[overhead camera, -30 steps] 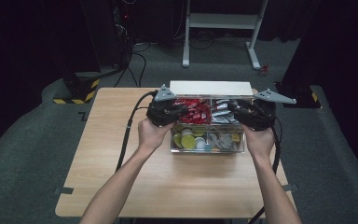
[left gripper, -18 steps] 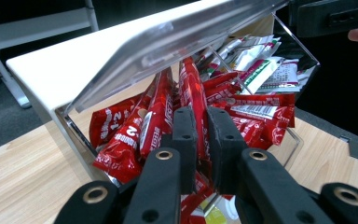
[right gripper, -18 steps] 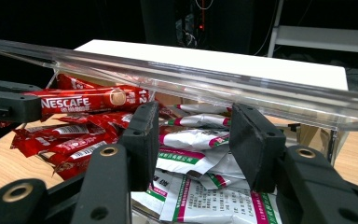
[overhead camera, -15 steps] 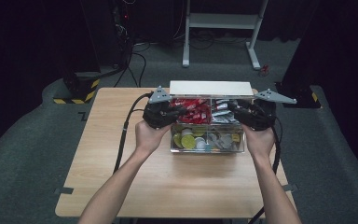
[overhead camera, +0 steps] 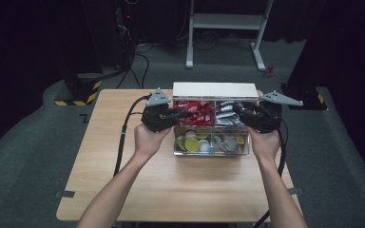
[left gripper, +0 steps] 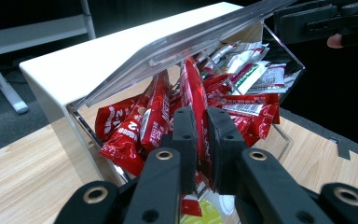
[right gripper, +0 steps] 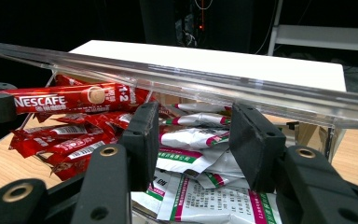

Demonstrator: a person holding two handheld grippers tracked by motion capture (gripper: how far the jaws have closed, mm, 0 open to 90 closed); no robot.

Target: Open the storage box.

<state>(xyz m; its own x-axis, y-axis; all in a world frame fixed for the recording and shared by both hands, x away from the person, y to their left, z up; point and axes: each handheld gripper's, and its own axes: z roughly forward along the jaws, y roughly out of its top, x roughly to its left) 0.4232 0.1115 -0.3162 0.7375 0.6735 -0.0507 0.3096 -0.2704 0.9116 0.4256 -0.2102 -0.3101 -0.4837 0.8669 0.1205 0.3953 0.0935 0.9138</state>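
Observation:
A clear plastic box with compartments stands mid-table. Its back left part holds red coffee sachets and its back right part white and green sachets. My left gripper is shut on one red Nescafe sachet, held level above the red pile. The clear lid is raised at a slant. My right gripper stands open just under the lid's front edge, over the white sachets, with nothing between its pads. From above, the left gripper and right gripper face each other across the box.
A white block stands right behind the box. The front compartments hold round yellow and white capsules. Bare wooden table lies in front and to the left. A white frame stands on the floor beyond.
My left gripper has drawn slightly left with the red sachet in it. The right gripper has kept still.

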